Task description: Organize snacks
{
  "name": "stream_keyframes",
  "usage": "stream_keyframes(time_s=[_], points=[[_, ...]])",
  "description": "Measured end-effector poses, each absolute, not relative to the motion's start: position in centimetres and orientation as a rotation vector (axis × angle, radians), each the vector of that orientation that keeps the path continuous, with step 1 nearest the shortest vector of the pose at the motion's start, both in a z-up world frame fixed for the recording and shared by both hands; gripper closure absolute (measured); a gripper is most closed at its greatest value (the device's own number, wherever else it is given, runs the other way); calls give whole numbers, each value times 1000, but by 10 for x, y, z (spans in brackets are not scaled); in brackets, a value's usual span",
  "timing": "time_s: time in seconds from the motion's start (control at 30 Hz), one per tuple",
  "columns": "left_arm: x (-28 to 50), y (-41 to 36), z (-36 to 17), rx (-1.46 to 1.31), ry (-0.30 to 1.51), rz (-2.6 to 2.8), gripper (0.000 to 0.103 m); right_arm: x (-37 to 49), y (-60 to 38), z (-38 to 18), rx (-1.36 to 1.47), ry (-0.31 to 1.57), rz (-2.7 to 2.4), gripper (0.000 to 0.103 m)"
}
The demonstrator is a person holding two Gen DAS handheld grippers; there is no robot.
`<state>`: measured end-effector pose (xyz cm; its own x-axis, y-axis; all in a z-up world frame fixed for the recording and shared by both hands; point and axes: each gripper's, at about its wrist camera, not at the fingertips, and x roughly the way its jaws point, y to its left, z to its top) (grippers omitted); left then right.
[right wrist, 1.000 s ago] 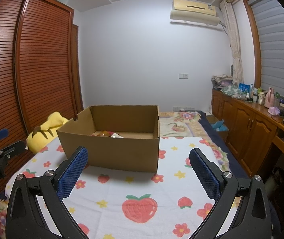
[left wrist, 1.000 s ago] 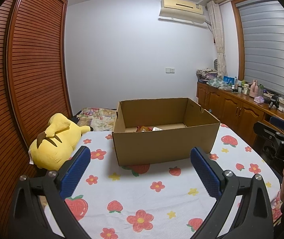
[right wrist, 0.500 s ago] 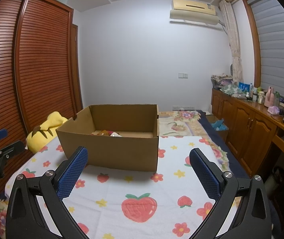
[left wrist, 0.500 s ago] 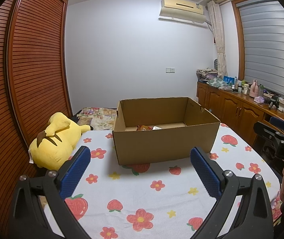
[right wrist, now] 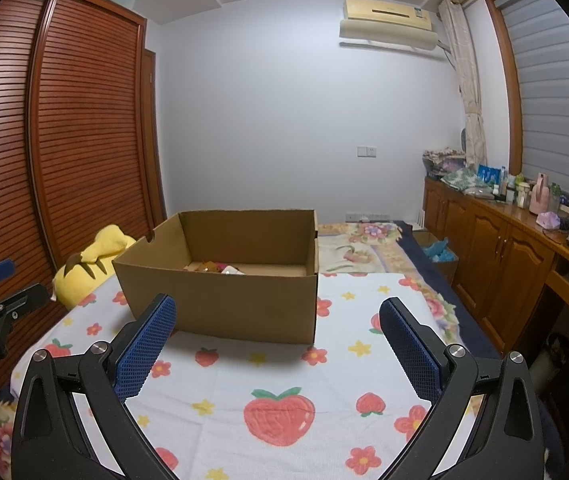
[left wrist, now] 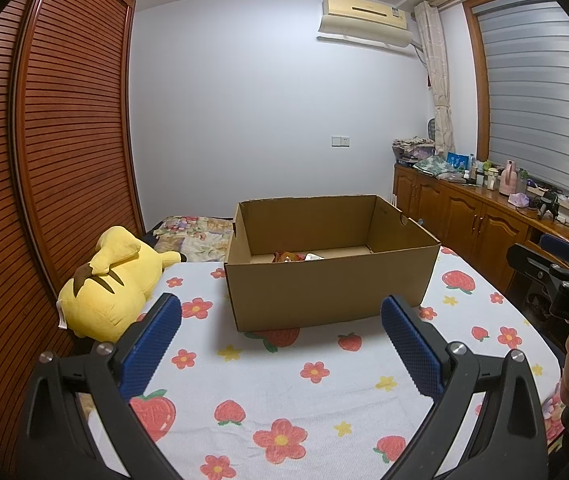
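Observation:
An open brown cardboard box (left wrist: 330, 292) stands on the flower-and-strawberry cloth (left wrist: 284, 392); it also shows in the right wrist view (right wrist: 224, 300). Snack packets (left wrist: 290, 257) lie on its floor, partly hidden by the near wall, and show in the right wrist view (right wrist: 216, 267) too. My left gripper (left wrist: 282, 320) is open and empty, held back from the box. My right gripper (right wrist: 276, 320) is open and empty, also short of the box. The right gripper appears at the right edge of the left wrist view (left wrist: 552, 276).
A yellow plush toy (left wrist: 112, 284) lies left of the box by the slatted wardrobe (left wrist: 44, 160). A wooden cabinet (right wrist: 504, 256) with bottles and clutter runs along the right wall. A patterned quilt (right wrist: 364, 248) lies behind the box.

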<state>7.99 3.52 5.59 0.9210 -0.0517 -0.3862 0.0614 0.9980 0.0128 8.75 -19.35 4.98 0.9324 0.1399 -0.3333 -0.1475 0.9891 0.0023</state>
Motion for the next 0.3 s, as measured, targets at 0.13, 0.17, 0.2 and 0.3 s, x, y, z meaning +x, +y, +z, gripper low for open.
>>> stream_keyframes(time_s=[0.13,0.17,0.2,0.3], points=[[80,36,56,25,395,-58,2,87,-194,49,-22,340,147,0],[80,35,56,25,395,-58,2,87,-194,50,-23,340,147,0],[80,35,56,25,396,-58,2,87,-194,50,-22,341,147,0],[80,36,55,26,396,-57,2,86,-194,49,-21,340,146,0]])
